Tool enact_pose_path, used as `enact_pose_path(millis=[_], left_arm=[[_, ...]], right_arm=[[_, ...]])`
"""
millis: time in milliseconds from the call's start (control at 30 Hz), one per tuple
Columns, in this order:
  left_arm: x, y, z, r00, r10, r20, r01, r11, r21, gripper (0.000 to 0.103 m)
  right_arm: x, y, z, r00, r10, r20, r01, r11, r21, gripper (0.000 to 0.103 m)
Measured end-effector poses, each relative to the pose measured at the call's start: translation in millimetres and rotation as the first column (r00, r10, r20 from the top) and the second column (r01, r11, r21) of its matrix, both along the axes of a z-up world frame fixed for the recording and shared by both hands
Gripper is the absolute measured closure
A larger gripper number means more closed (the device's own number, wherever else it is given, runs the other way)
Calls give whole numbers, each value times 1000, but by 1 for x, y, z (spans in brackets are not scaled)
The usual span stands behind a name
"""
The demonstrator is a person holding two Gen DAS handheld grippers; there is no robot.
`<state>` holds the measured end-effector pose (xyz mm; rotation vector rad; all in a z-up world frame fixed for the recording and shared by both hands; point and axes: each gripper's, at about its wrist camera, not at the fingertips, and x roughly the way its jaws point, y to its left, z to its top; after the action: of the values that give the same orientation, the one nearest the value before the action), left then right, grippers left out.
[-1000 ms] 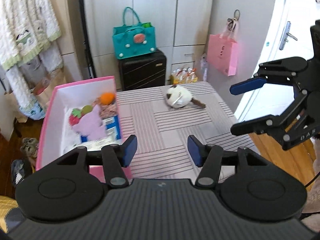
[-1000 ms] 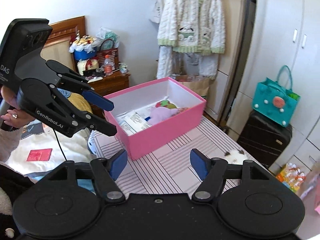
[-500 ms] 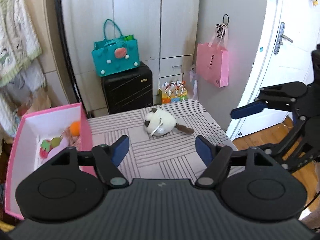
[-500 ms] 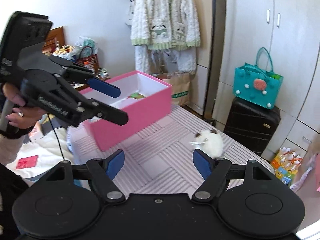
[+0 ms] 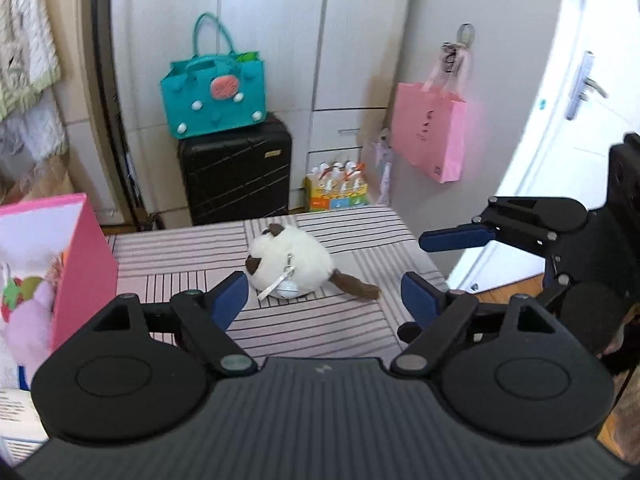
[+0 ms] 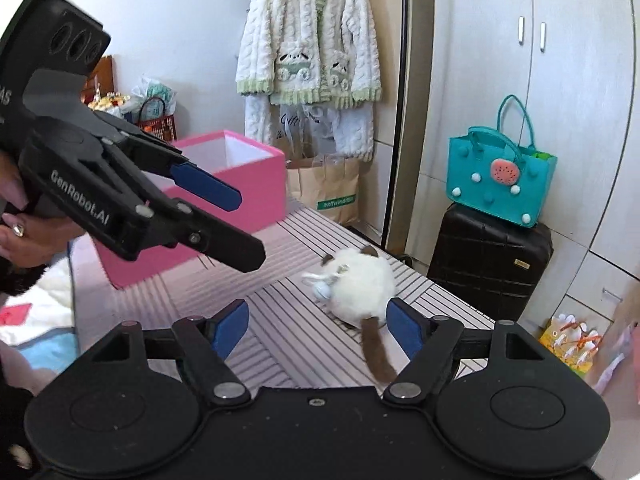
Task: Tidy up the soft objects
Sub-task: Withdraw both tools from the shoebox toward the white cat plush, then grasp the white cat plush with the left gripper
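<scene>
A white plush cat [image 5: 292,266] with brown ears and tail lies on the striped table [image 5: 180,256], also in the right wrist view [image 6: 360,286]. My left gripper [image 5: 324,306] is open and empty, just short of the cat. My right gripper [image 6: 316,330] is open and empty, near the cat's tail; it also shows in the left wrist view [image 5: 432,276]. A pink box [image 5: 86,264] at the table's left holds several soft toys [image 5: 24,308]; it shows in the right wrist view [image 6: 244,196] too.
A black suitcase [image 5: 236,176] with a teal bag [image 5: 214,98] stands behind the table. A pink paper bag [image 5: 430,134] hangs on the cupboard. A white robe [image 6: 310,44] hangs on the wall. The table's right edge drops to the wooden floor [image 5: 504,288].
Both grippers have swung toward the plush cat, which now sits larger and closer between the fingers. The pink box has slid to the left edge of the left wrist view.
</scene>
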<state>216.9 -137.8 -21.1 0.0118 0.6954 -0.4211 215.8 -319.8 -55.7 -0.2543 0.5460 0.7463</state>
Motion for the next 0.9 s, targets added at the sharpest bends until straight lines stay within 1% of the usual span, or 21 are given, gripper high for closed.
enact_pose_path(millis=[67,200,333,433,533,600,700,833,867,900], left_arm=[[11,0,-11,999,26,-19,-26,999,-19,19],[31,1,-32,995,87,-40,-89,994,-57,18],[46,2,-55,990,128,-58,-132,988,-83,17],[54,3,-66,988,145,-48,-149,984,-94,17],[60,3,-69,988,156,-14,-157,981,-118,17],[65,2,-71,989,148,-16,-149,979,-138,17],[73,-1,-75,989,147,-29,-149,980,-134,17],[80,-4,-82,983,181,-34,-184,978,-96,17],[81,-4,-84,983,180,-45,-184,978,-96,17],[83,-4,-86,983,174,-63,-180,979,-99,17]], right_arm=[[14,1,-11,1000,11,-21,-11,1000,-26,23],[39,3,-31,999,9,-38,-10,1000,-24,23],[53,8,-50,1000,-8,4,8,998,-54,23],[59,17,-66,999,-4,32,6,997,-82,23],[61,26,-73,997,31,66,-24,993,-114,23],[61,32,-74,995,56,82,-45,991,-129,23],[67,37,-75,993,65,101,-51,989,-141,23],[76,40,-80,993,47,109,-31,990,-140,23],[77,40,-81,994,44,105,-30,991,-134,24],[79,40,-82,995,44,91,-32,991,-129,28]])
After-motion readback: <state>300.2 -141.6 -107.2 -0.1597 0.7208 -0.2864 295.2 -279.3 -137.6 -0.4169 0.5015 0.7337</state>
